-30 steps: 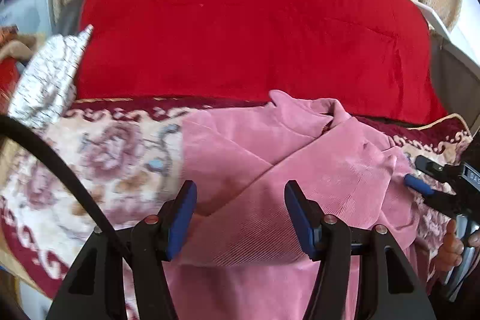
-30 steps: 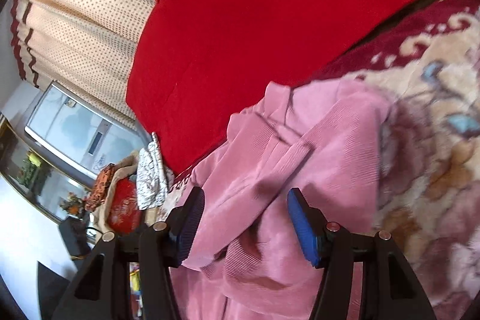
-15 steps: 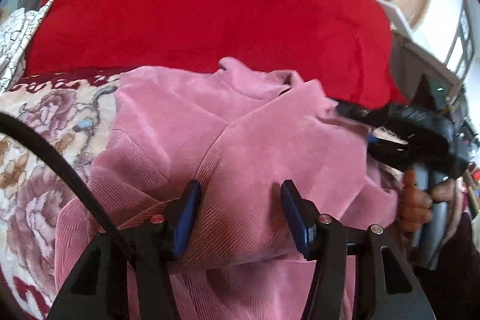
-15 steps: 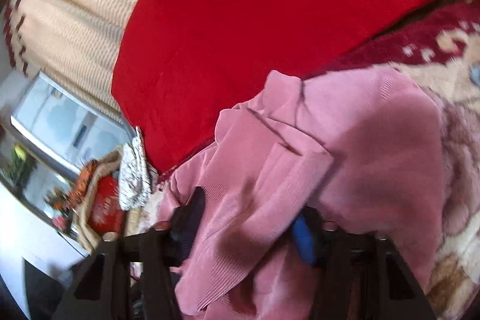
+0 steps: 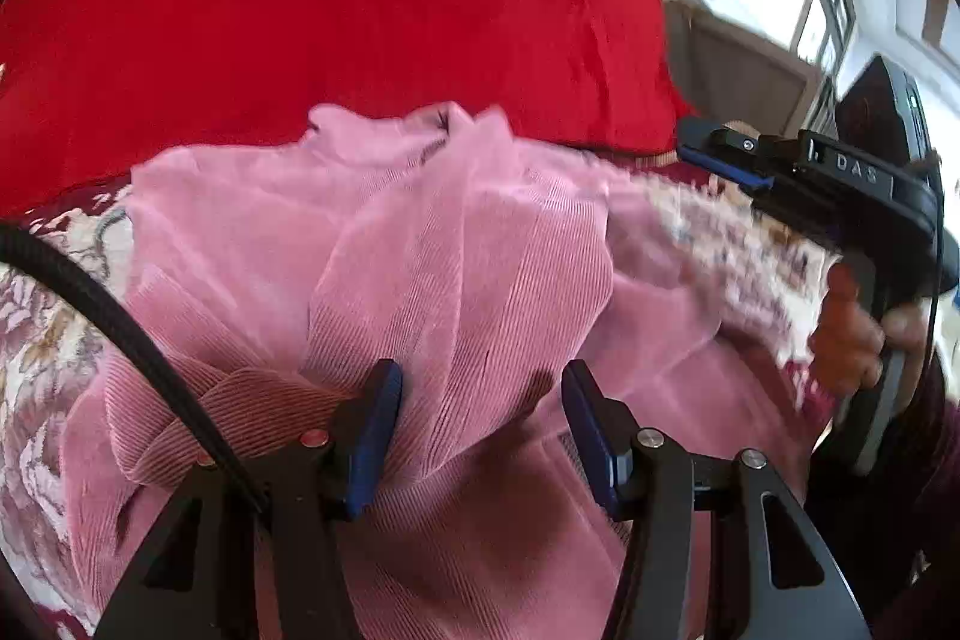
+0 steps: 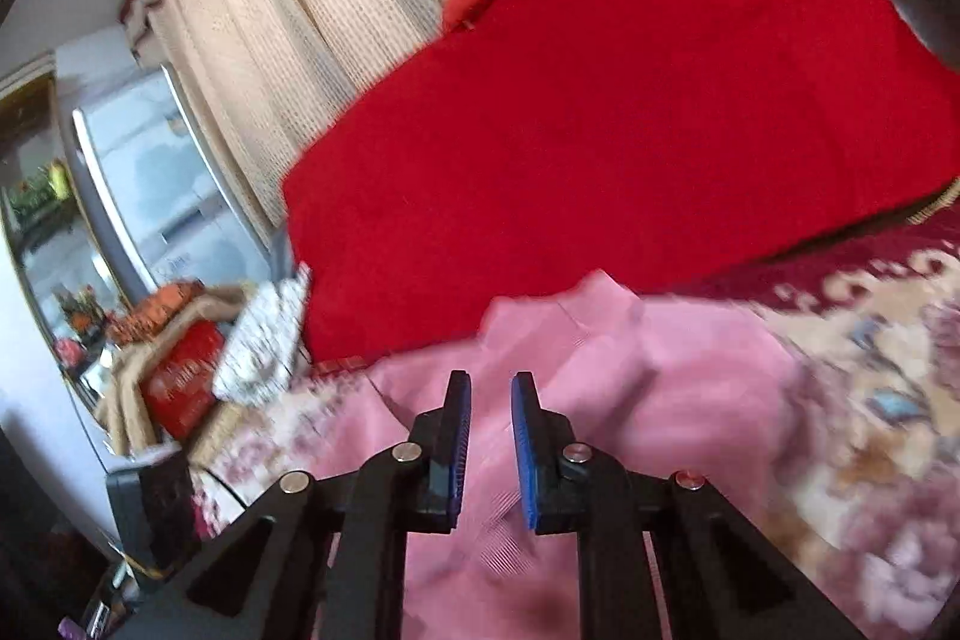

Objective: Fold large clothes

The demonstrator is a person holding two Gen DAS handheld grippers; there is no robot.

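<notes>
A pink corduroy garment (image 5: 372,256) lies bunched on a floral blanket (image 5: 36,340). My left gripper (image 5: 480,400) is open, its blue pads on either side of a raised fold of the garment. My right gripper (image 6: 487,394) has its jaws nearly together with a narrow gap, and nothing shows between them; the pink garment (image 6: 660,376) lies below and beyond it. The right gripper (image 5: 720,160) also shows in the left wrist view, at the right above the blanket, away from the cloth.
A big red quilt (image 5: 300,10) lies behind the garment, with beige curtains (image 6: 288,10) beyond. A silver-patterned bundle (image 6: 264,334) and a red box (image 6: 180,382) sit at the left. A mirror (image 6: 42,232) stands on the far left.
The right gripper has closed from wide open, let go of the garment's edge and risen. The left gripper has moved forward over the bunched cloth, staying open.
</notes>
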